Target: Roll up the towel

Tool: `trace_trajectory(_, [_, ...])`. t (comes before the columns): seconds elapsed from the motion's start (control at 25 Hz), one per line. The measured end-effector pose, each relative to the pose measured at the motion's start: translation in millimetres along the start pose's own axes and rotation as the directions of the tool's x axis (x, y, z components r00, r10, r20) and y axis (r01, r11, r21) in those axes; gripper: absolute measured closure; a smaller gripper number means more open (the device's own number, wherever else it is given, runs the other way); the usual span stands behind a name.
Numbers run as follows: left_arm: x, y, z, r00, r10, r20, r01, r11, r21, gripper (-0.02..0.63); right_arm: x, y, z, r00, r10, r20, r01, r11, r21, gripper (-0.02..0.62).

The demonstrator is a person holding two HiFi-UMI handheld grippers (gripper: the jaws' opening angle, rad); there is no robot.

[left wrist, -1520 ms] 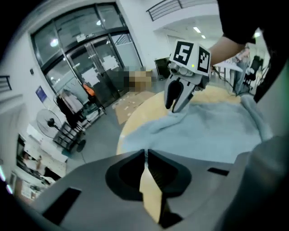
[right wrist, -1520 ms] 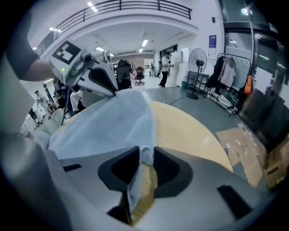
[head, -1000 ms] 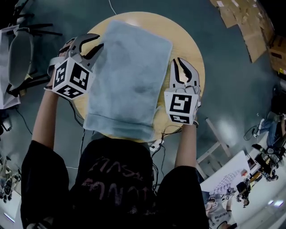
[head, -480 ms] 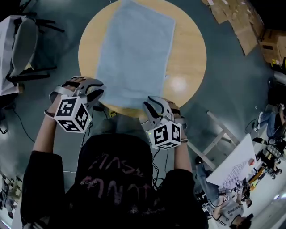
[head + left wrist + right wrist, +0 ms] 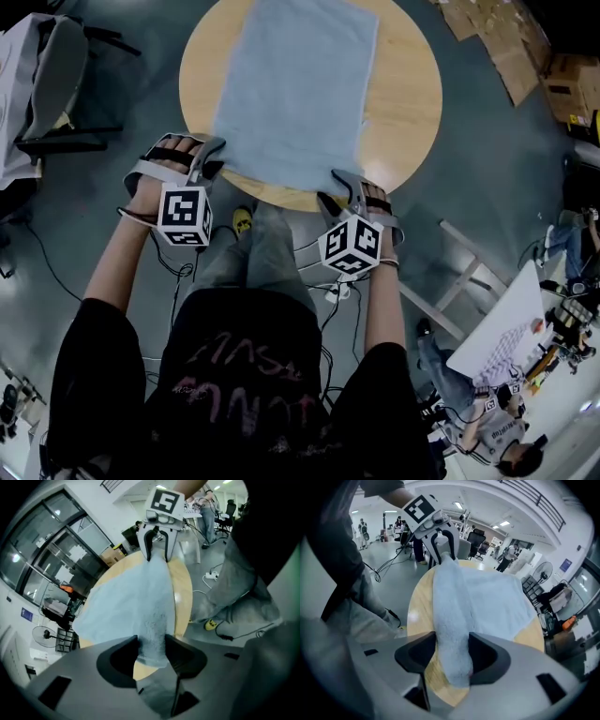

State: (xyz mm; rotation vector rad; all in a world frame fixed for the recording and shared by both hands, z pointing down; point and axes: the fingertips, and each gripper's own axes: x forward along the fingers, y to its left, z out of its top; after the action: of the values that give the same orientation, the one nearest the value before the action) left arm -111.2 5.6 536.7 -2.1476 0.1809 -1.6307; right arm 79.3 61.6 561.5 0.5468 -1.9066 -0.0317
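Straddling near corners of towel (image 5: pixel 291 84), flat on round surface (image 5: pixel 408 94), with left gripper (image 5: pixel 210 157) and right gripper (image 5: pixel 335 187), jaws just opened wide, unclamped. Could lose a corner and skew the roll if closed unevenly or on too little cloth.

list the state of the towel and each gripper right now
towel: unrolled, flat on the table
left gripper: jaws just opened, towel's near left corner between them
right gripper: jaws just opened, towel's near right corner between them
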Motion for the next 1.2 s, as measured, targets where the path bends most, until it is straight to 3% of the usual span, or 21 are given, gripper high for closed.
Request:
trace_trajectory(0.04, [6.5,-0.7,-1.6,1.000,-0.027,-0.009,0.027,1.000,0.011,0.423,1.2,-3.9,0.4,1.000,0.006,-0.001,-0.006,1.000,0.004,0.384])
trace_trajectory(0.08, [10.9,-2.3,-2.7,0.998,-0.064,-0.016,0.065,0.998,0.012,0.457,2.5,-7.9,0.9,1.000,0.005,-0.001,-0.005,1.000,0.006,0.486])
trace_trajectory(0.12, [13.0,-4.9,-3.4,0.994,-0.109,-0.020,0.109,0.994,0.004,0.504,3.8,-10.3,1.2,1.000,0.008,-0.002,-0.008,1.000,0.011,0.509])
trace_trajectory(0.28, [9.0,-17.9,-4.5,0.960,-0.279,0.000,0.278,0.958,-0.066,0.538,4.5,-6.1,1.4,0.996,0.090,-0.011,-0.089,0.994,0.065,0.546])
trace_trajectory(0.36, [3.0,-26.3,-6.8,0.936,-0.351,0.014,0.351,0.931,-0.100,0.541,0.7,3.2,1.9,0.986,0.169,-0.007,-0.167,0.981,0.102,0.551])
trace_trajectory(0.56, [-14.9,-53.1,-3.7,0.849,-0.526,0.050,0.527,0.834,-0.164,0.541,-21.2,35.4,5.4,0.905,0.424,0.036,-0.422,0.883,0.207,0.551])
trace_trajectory(0.64, [-15.2,-53.0,-1.4,0.834,-0.546,0.078,0.550,0.813,-0.194,0.540,-24.8,34.6,4.2,0.889,0.457,0.045,-0.454,0.860,0.232,0.549])
trace_trajectory(0.72, [-11.9,-42.5,-1.1,0.846,-0.523,0.105,0.533,0.816,-0.224,0.535,-22.1,21.2,4.4,0.906,0.421,0.046,-0.419,0.878,0.233,0.543])
trace_trajectory(0.88, [-5.3,-8.1,-4.9,0.891,-0.437,0.122,0.453,0.850,-0.270,0.526,-13.6,-12.7,9.2,0.948,0.314,0.043,-0.317,0.928,0.195,0.528])
trace_trajectory(1.04, [4.2,17.5,-11.7,0.924,-0.367,0.105,0.381,0.876,-0.296,0.515,-3.7,-37.5,11.6,0.971,0.237,0.034,-0.239,0.958,0.158,0.517])
trace_trajectory(1.2, [21.0,23.7,-17.0,0.946,-0.317,0.071,0.324,0.904,-0.278,0.497,13.8,-48.0,7.7,0.979,0.203,0.015,-0.203,0.967,0.155,0.507])
